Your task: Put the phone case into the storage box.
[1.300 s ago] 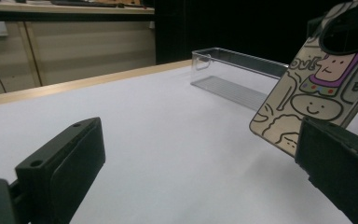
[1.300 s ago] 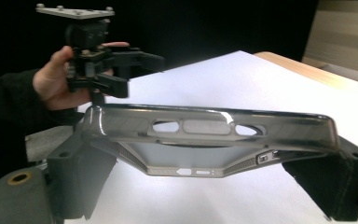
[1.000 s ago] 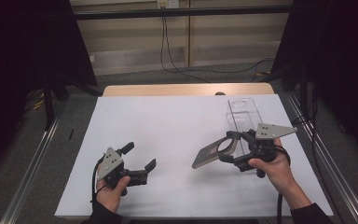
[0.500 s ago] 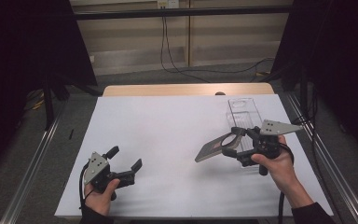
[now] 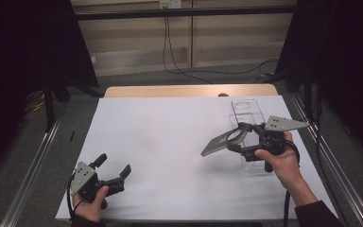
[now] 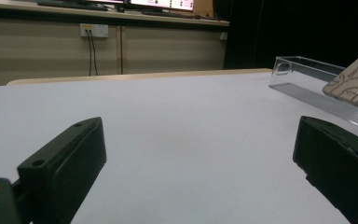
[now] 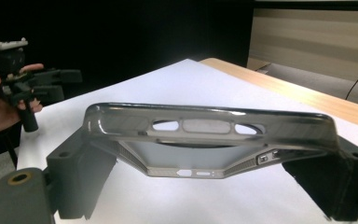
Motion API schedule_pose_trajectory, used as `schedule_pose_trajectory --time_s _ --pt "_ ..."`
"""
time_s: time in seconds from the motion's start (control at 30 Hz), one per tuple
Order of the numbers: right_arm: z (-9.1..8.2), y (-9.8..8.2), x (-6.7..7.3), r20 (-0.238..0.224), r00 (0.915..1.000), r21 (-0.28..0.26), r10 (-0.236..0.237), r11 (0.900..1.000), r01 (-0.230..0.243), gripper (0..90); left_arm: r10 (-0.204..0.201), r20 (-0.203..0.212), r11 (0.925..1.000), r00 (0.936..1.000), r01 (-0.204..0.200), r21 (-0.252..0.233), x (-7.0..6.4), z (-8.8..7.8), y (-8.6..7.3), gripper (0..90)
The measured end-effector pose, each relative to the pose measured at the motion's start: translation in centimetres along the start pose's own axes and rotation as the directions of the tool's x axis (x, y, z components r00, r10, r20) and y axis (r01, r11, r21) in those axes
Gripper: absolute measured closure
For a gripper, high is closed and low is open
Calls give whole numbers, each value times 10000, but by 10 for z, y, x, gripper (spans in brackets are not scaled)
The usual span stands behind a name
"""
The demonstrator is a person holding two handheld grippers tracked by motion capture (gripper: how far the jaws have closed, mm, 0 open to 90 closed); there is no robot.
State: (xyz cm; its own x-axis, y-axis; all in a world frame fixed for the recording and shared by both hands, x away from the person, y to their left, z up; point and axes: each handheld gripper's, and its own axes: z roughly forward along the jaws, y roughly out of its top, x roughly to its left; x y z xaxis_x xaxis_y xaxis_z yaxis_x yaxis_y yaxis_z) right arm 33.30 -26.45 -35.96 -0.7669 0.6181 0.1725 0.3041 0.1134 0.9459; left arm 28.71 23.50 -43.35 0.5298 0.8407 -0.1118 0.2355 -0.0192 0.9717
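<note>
Gripping a translucent grey phone case (image 5: pixel 220 143) by its two long edges, the right gripper (image 5: pixel 238 139) holds it tilted above the white counter (image 5: pixel 170 137), at about four o'clock on the sheet. Just behind the case, toward two o'clock, stands a clear rectangular plastic box (image 5: pixel 246 109). At seven o'clock the left gripper (image 5: pixel 113 166) rests low, its fingers (image 6: pixel 65 163) spread wide with nothing between them.

phone case (image 6: pixel 354 79) cut by rt edge, left gripper view | clear tray (image 5: pixel 251 137) part hidden behind right tongs (image 5: pixel 234 138) | case pattern blurred
</note>
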Motion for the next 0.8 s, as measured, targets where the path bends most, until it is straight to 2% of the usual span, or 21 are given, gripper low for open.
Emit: schedule_pose_trajectory --time_s 0.07,0.17,0.27,0.33,0.53,0.63,0.8 --pt "-2 3 -3 118 9999 -67 38 10000 -37 119 -228 306 9996 9993 233 -182 -1 0 2 27" --pt "-5 7 -8 285 9996 -127 45 9999 -42 119 391 189 9989 9991 -386 -251 -6 -2 5 28" --pt "-6 13 -10 421 9991 -89 25 10000 -21 118 226 109 9996 9997 -224 -182 -4 -1 4 30" --pt "-7 15 -13 596 9982 -49 56 10000 -53 118 254 17 9997 9997 -254 -58 -2 0 2 31" --pt "-10 23 -19 896 9959 -311 139 9995 -111 118 -93 57 9999 9999 92 146 1 2 -1 33" --pt "-11 27 -21 1071 9942 -201 128 9997 -108 118 -43 81 9999 10000 42 149 1 2 0 33" --pt "-14 35 -27 1335 9908 -333 233 9993 -190 118 -53 49 9998 10000 53 185 1 2 -1 35"
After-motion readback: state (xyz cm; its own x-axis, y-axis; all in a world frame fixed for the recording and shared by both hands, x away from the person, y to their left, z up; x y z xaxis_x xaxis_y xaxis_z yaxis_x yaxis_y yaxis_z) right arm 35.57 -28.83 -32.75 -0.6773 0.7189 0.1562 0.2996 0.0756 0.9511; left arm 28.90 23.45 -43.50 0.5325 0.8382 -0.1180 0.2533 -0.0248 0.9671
